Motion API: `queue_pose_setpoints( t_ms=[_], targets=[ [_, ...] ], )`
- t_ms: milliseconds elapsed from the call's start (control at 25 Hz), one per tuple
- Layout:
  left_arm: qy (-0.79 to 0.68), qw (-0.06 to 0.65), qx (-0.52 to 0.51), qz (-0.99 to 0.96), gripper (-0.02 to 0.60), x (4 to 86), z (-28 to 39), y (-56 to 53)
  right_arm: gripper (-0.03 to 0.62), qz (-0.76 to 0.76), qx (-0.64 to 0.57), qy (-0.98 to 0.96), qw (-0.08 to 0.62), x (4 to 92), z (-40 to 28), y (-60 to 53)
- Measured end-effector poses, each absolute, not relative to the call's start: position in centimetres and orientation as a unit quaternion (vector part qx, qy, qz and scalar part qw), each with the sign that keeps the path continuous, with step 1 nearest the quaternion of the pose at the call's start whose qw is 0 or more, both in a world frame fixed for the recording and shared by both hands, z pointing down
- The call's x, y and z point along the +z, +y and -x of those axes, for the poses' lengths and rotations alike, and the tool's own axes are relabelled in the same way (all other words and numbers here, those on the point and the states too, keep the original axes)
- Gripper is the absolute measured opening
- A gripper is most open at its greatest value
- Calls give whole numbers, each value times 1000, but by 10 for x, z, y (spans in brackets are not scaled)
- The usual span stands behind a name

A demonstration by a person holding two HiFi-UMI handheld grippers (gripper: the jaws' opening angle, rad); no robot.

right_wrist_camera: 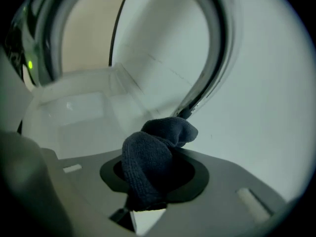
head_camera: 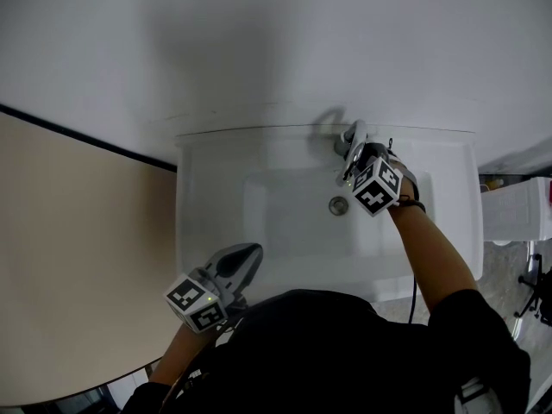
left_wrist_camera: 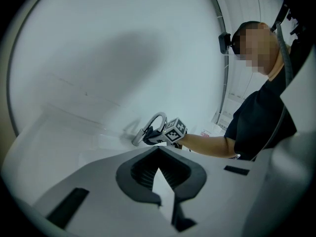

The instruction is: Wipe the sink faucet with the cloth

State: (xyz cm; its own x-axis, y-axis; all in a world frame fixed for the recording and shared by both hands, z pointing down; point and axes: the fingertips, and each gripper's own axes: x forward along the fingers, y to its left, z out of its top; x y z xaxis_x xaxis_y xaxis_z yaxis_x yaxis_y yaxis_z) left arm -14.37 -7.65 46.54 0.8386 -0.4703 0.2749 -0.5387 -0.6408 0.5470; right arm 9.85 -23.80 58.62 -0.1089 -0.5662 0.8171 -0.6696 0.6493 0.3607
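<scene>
Cloth (right_wrist_camera: 157, 152) first: how do you expect it to handle?

Soft and light, I'd say. It is a dark knit bunched into a wad, so it should fold round the pipe rather than slide off it. It holds no shape of its own, and only the part backed by the jaws can press.

Where is it now?

In the right gripper (head_camera: 358, 164). That gripper's own view shows the jaws clenched on the lower part of the wad, while the free end sticks out ahead and touches the faucet (right_wrist_camera: 217, 58) low on its chrome arch.

Is that the right place to hold it?

I judge so. A grip near the middle leaves a loose pad in front to rub with. A grip closer to the tip would bring hard jaw against the metal.

And the hand's pose?

From the head view, the right arm reaches across the white sink (head_camera: 207, 231) to the back rim. The gripper tilts steeply down at the faucet, just behind the drain (head_camera: 339, 204).

The other side?

The left gripper (head_camera: 246, 257) is held low at the near edge of the sink, well apart from the faucet and pointing roughly level. Its jaws are closed together with nothing between them.
</scene>
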Motion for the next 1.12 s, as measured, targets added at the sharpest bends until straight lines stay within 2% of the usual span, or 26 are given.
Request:
queue_pose_setpoints(
  t_ms=[160, 360, 440, 560, 720, 1120],
  targets=[
    [-277, 322, 55, -904, -9, 466, 143, -78, 127, -469, 206, -788, 343, 578, -78, -211],
    [-268, 325, 61, -905, -9, 470, 135, -74, 127, -547, 463, -697, 29, 601, -109, -220],
    [-264, 326, 64, -905, -9, 472, 132, -71, 127, -569, 492, -656, -64, 607, -127, -229],
    [-261, 327, 68, -905, -9, 473, 130, -68, 127, -576, 499, -629, -154, 609, -135, -240],
    [-264, 330, 70, -903, -9, 473, 132, -66, 129, -585, 492, -618, -186, 619, -139, -244],
    [-269, 335, 78, -900, -9, 477, 135, -60, 129, -583, 508, -625, -108, 657, -133, -248]
  ],
)
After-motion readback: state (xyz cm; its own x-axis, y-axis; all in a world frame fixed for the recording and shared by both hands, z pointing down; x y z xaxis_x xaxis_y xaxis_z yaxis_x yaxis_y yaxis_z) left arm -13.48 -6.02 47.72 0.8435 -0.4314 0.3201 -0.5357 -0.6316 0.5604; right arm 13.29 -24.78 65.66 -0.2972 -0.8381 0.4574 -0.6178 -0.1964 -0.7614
